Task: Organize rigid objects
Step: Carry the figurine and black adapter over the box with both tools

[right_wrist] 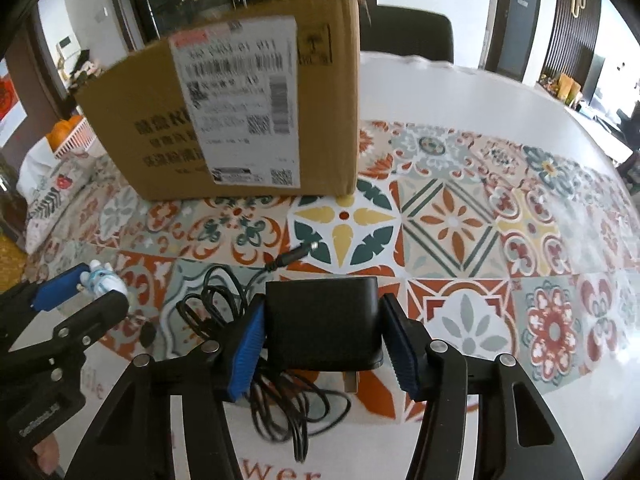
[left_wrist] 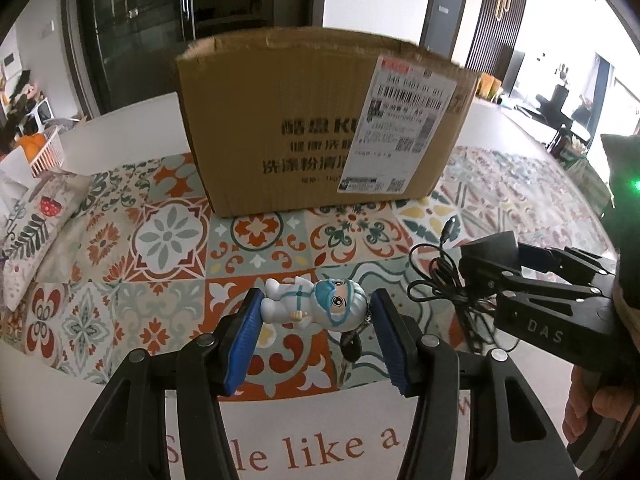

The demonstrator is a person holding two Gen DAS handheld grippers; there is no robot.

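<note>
- Landmark: the cardboard box (left_wrist: 324,120) stands upright on the patterned tablecloth (left_wrist: 168,236). Its front face carries black printed Chinese characters with the letters "KU" legible, and a white shipping label (left_wrist: 408,120) with barcodes and QR codes; the label's small print is not readable.
- Left gripper (left_wrist: 316,336): in front of the box, its blue pads pinch a figurine keychain (left_wrist: 316,304), one pad at the feet, the other at the head. The figurine lies sideways; a dark key fob (left_wrist: 352,350) hangs below it.
- Right gripper (right_wrist: 324,332): in front of the box's right corner, its blue pads close on a black power adapter (right_wrist: 324,320). "DAS" is embossed on its body in the left view.
- The adapter's cable (right_wrist: 280,396) lies coiled under the adapter; its plug tip (right_wrist: 296,254) points toward the box.
- The tablecloth border nearest the cameras reads "S..le like a".
</note>
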